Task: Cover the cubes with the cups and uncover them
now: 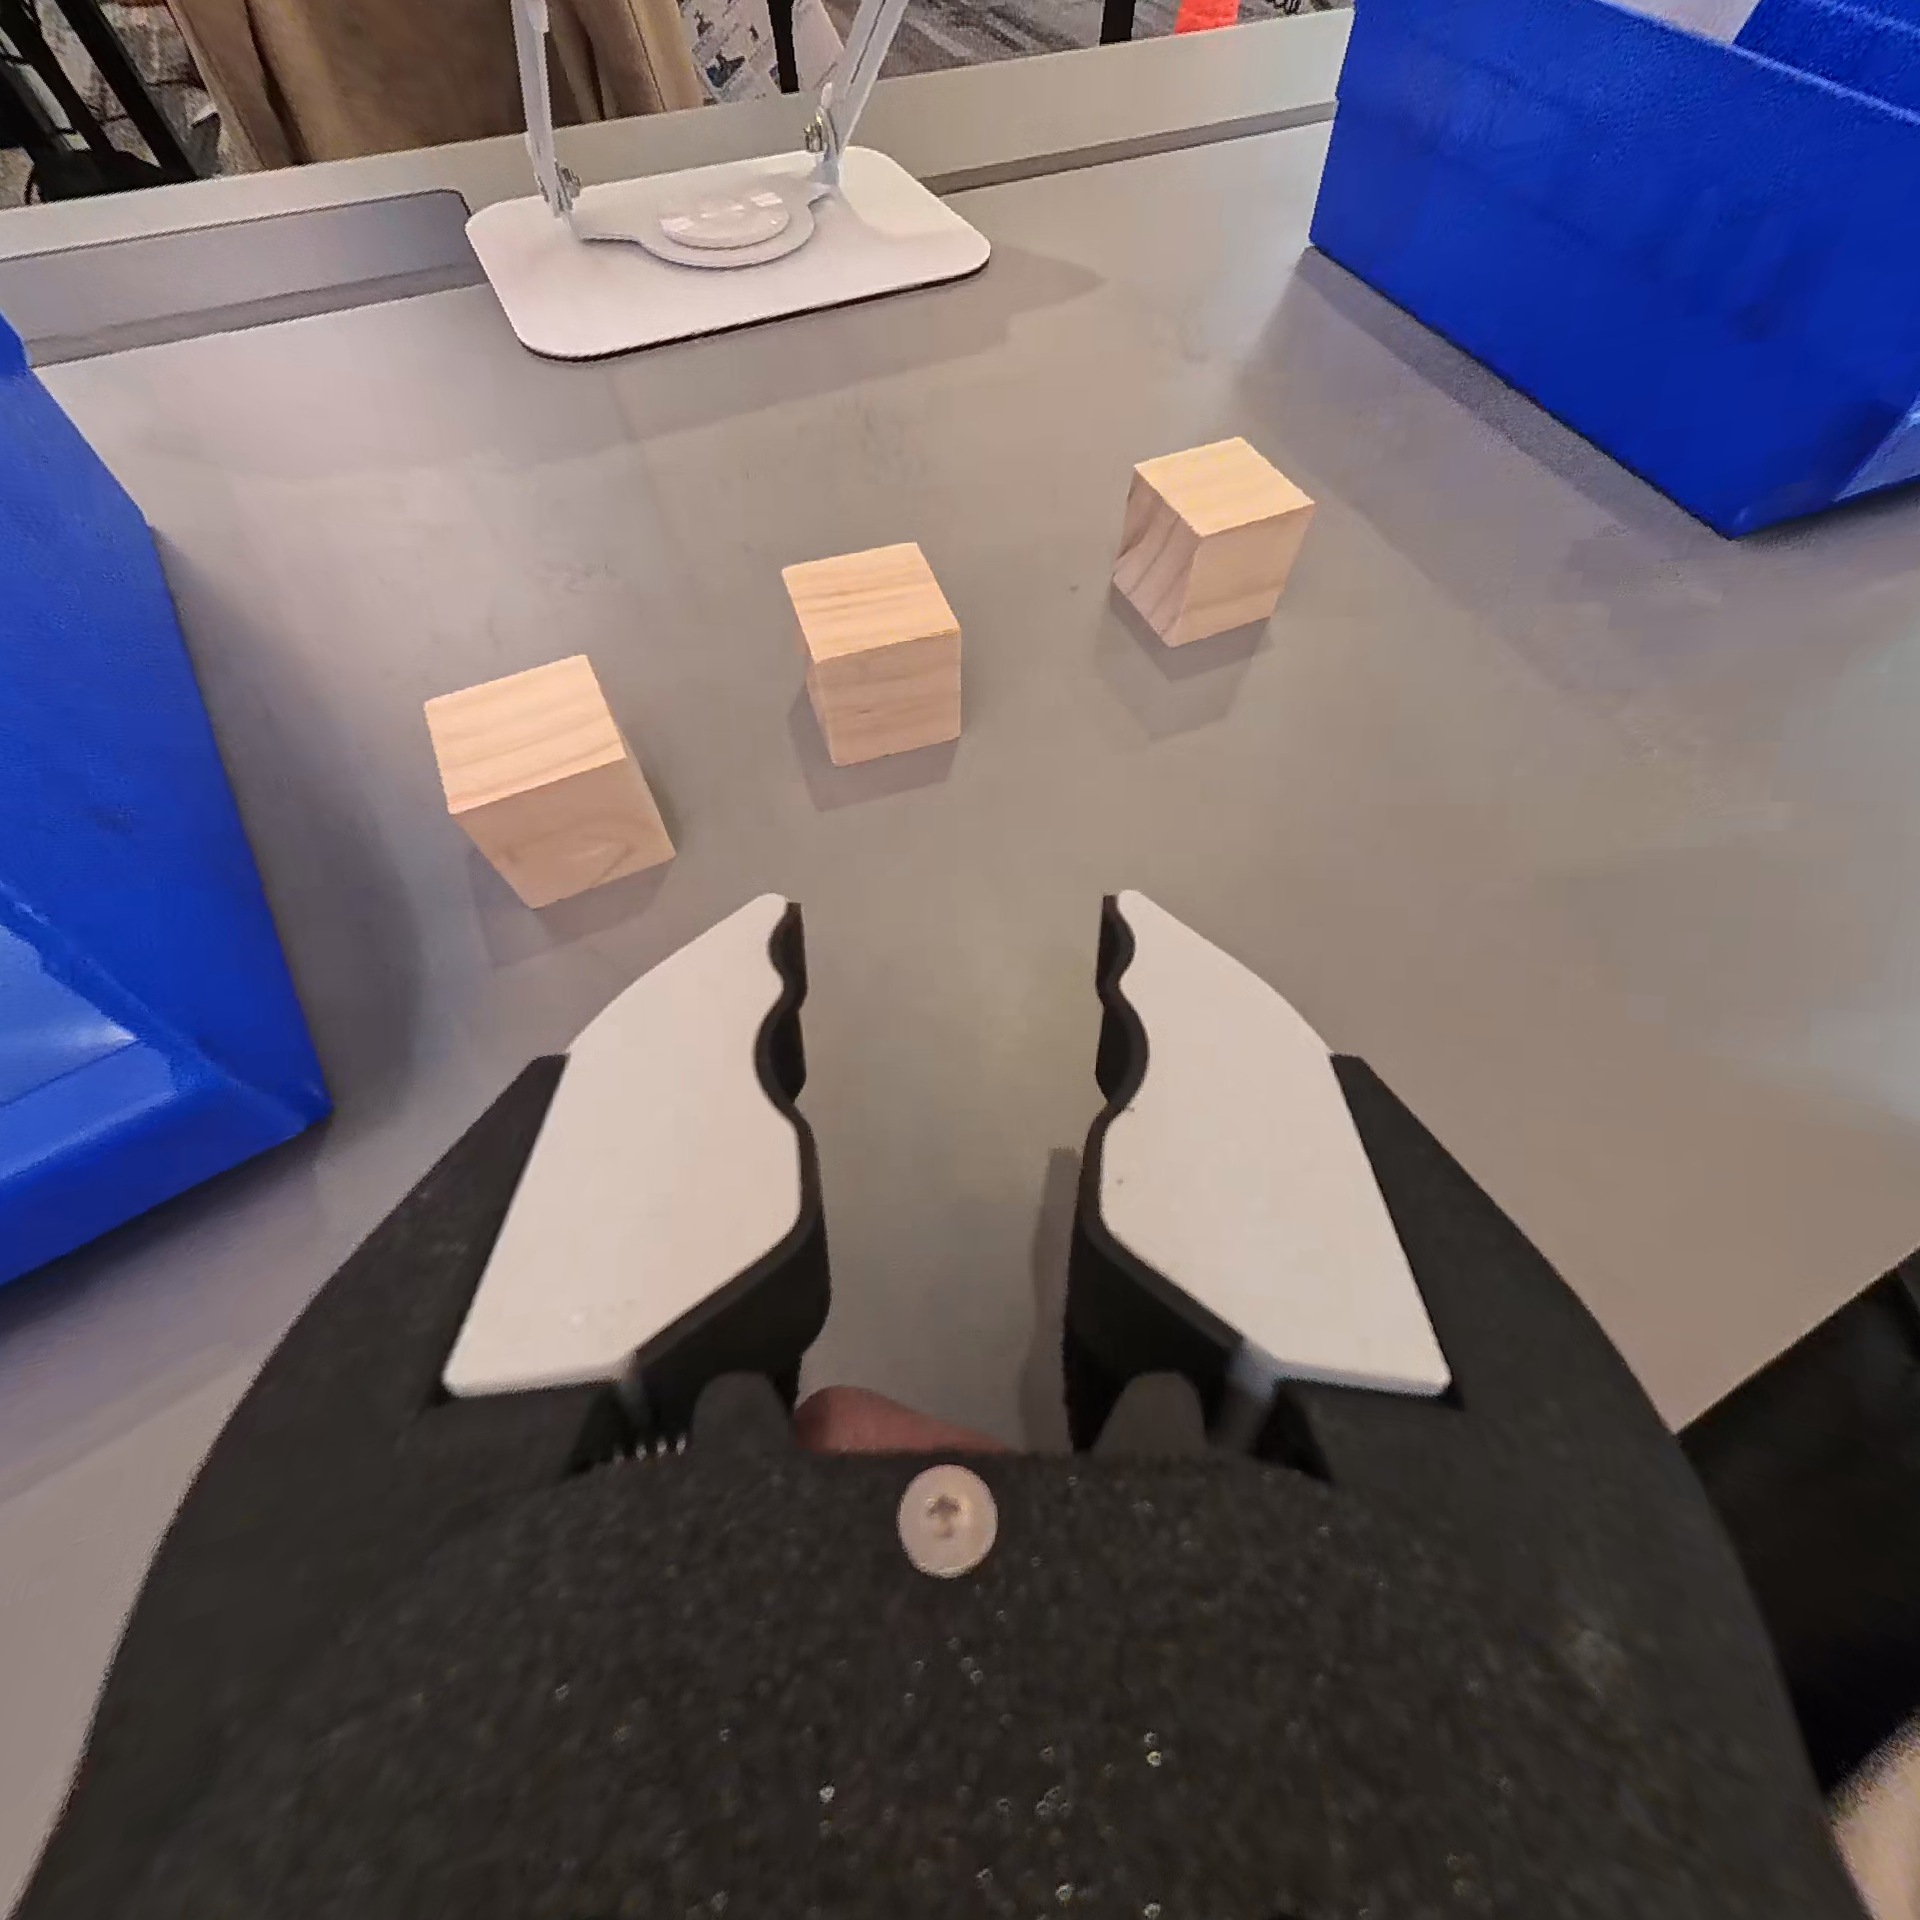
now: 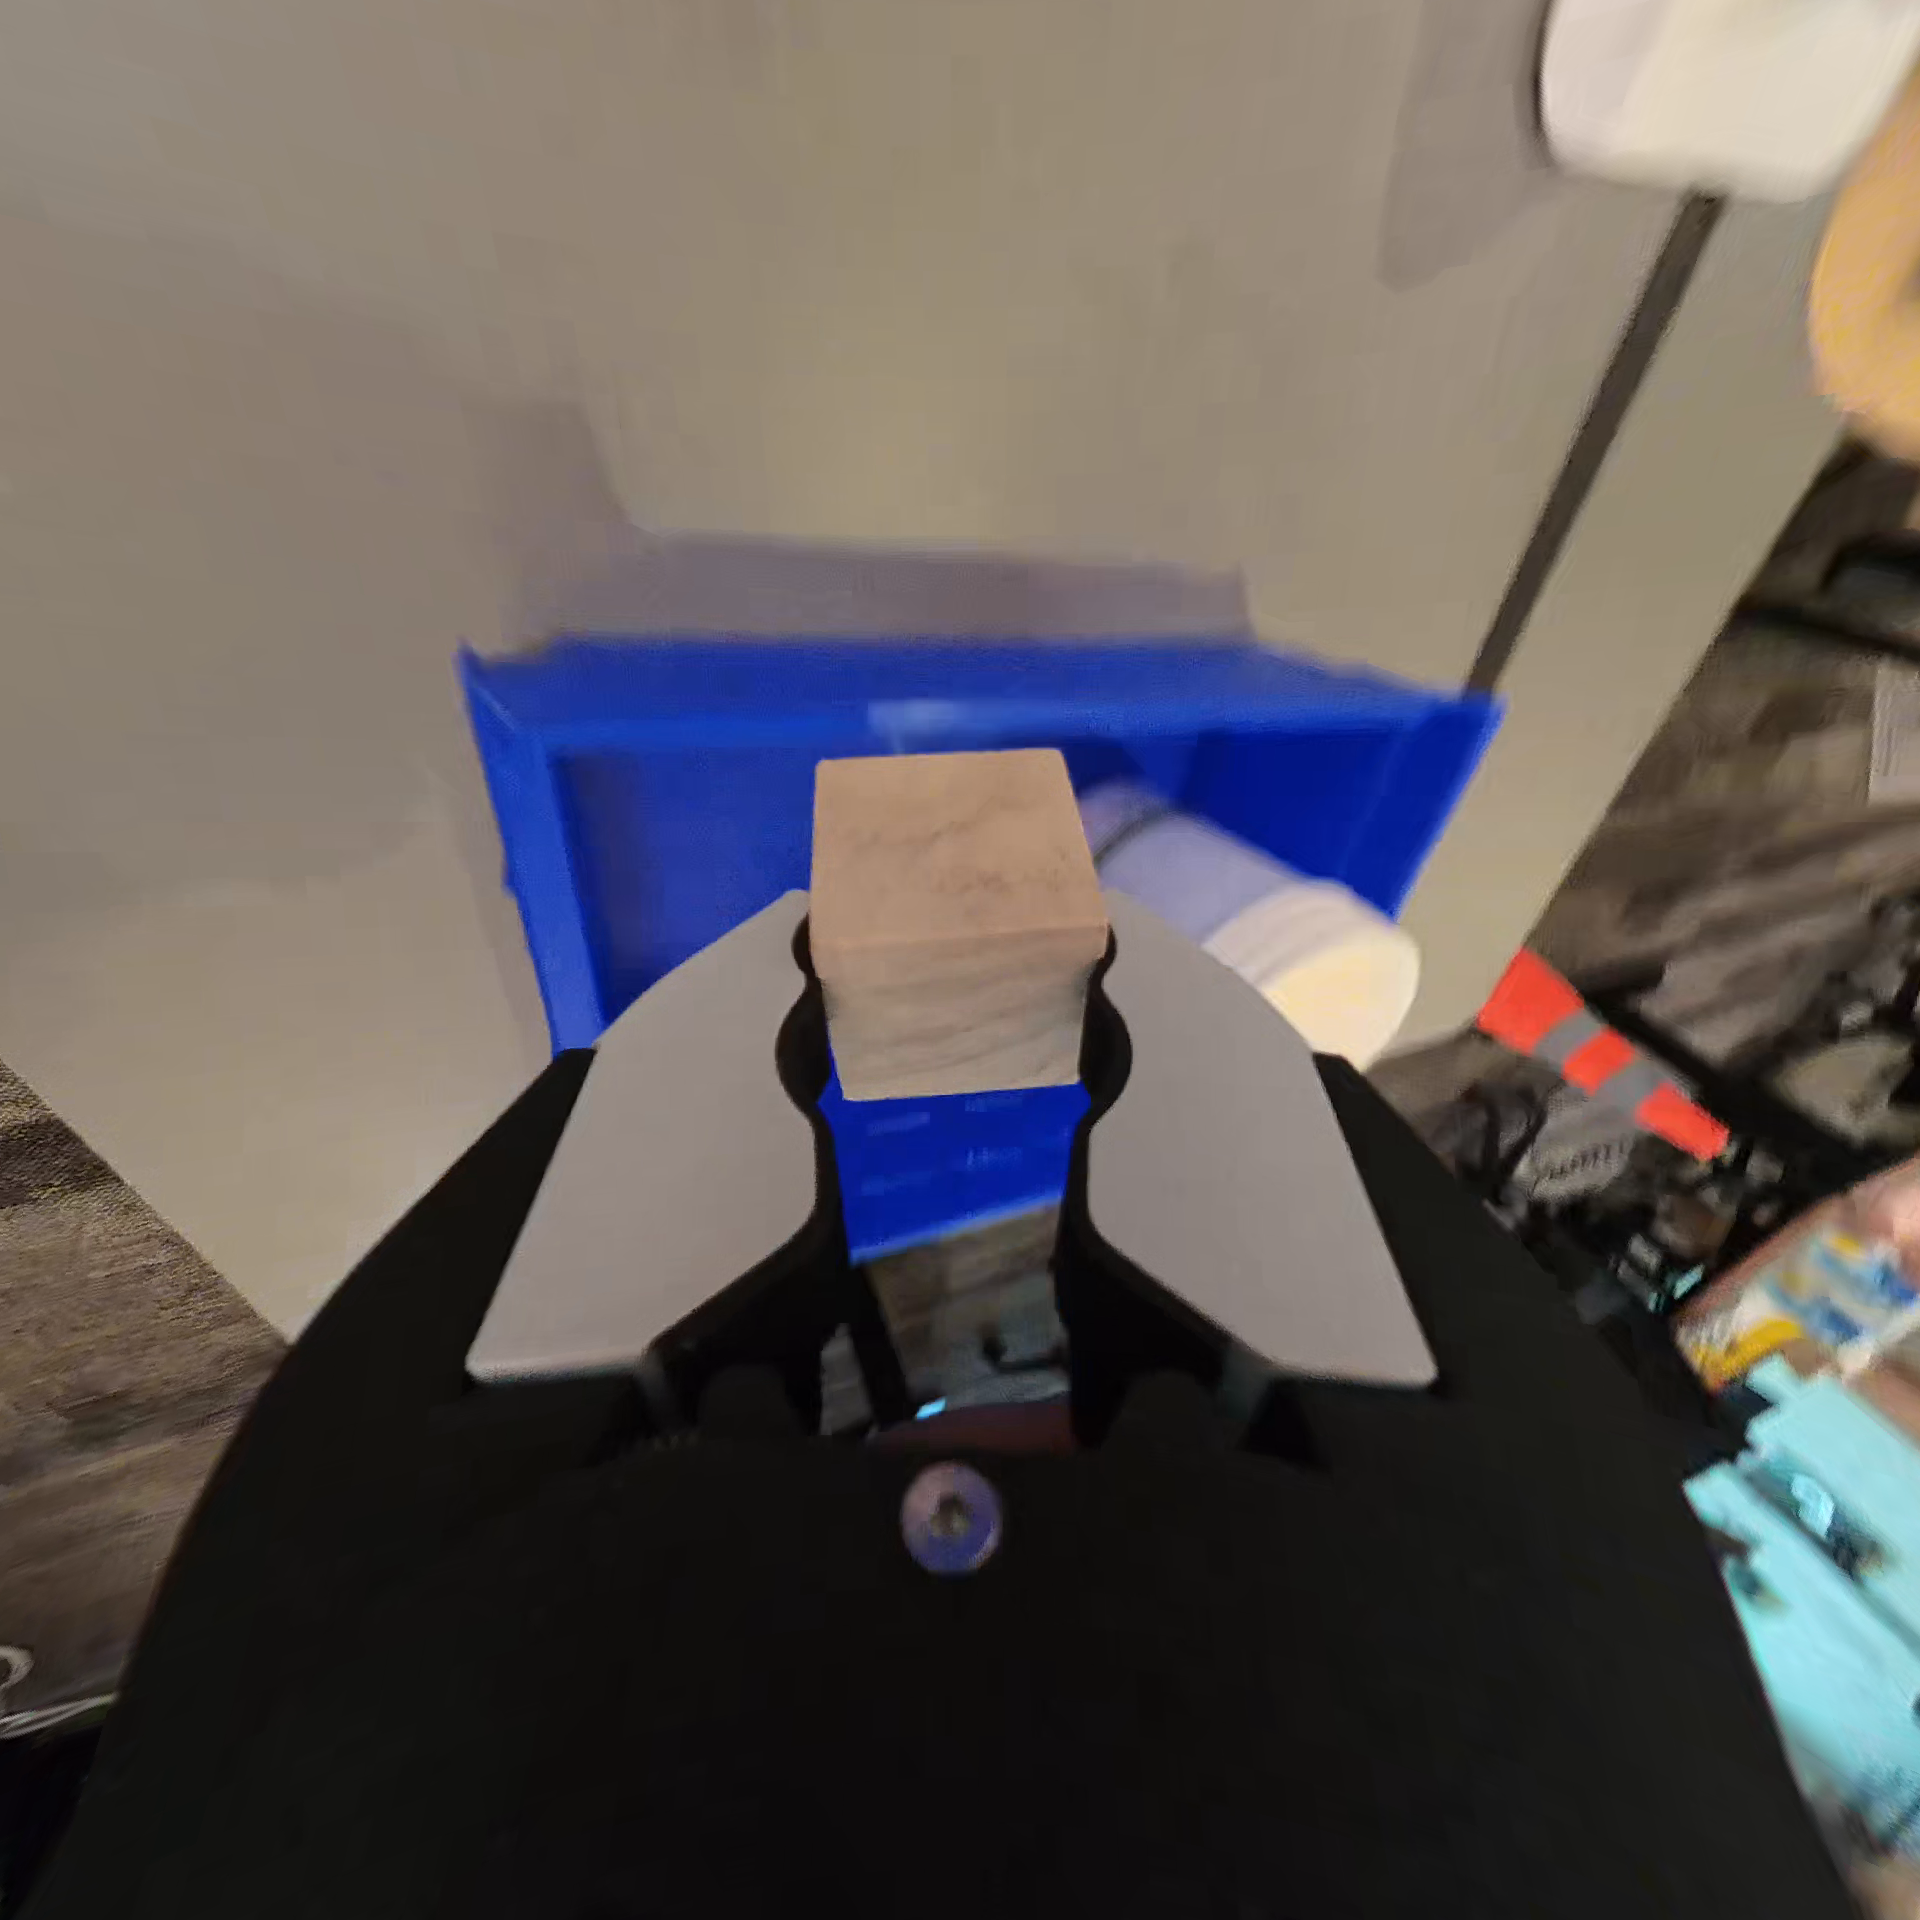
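Three pale wooden cubes stand in a slanting row on the grey table: a left cube [image 1: 545,779], a middle cube [image 1: 878,652] and a right cube [image 1: 1210,538]. My left gripper [image 1: 951,920] is open and empty, just in front of the row. My right gripper [image 2: 951,935] is shut on a fourth wooden cube [image 2: 951,920], held in the air above a blue bin [image 2: 665,810]. A stack of white cups [image 2: 1283,935] lies on its side in that bin. The right wrist view is blurred.
A blue bin [image 1: 125,831] stands at the table's left, another [image 1: 1621,249] at the back right. A white stand base [image 1: 727,249] sits at the back middle. The table's near edge runs at the lower right. Clutter lies on the floor [image 2: 1714,1039] beyond the table.
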### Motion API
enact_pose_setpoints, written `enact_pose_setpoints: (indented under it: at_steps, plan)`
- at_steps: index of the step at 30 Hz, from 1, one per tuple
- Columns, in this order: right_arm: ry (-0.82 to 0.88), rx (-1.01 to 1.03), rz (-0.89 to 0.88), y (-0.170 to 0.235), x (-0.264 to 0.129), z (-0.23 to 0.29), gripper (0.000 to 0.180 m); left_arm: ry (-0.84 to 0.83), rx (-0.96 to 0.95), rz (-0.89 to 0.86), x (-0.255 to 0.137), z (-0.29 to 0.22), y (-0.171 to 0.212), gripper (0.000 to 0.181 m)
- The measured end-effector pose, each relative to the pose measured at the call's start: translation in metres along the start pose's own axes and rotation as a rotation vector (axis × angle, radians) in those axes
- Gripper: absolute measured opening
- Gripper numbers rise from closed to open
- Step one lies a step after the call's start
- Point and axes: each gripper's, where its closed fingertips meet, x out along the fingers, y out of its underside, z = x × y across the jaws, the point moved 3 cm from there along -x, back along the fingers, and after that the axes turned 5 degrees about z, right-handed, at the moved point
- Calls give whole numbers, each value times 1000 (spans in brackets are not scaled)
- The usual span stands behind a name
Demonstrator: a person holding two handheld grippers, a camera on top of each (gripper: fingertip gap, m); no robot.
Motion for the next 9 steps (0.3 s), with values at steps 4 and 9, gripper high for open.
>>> enact_pose_setpoints:
  at_steps: [4, 9]
  plan:
    - [-64, 133, 176, 70, 41, 2, 46, 8, 11, -1, 2, -5, -3, 54]
    - [-194, 111, 358, 112, 115, 20, 47, 16, 29, -4, 4, -10, -7, 53]
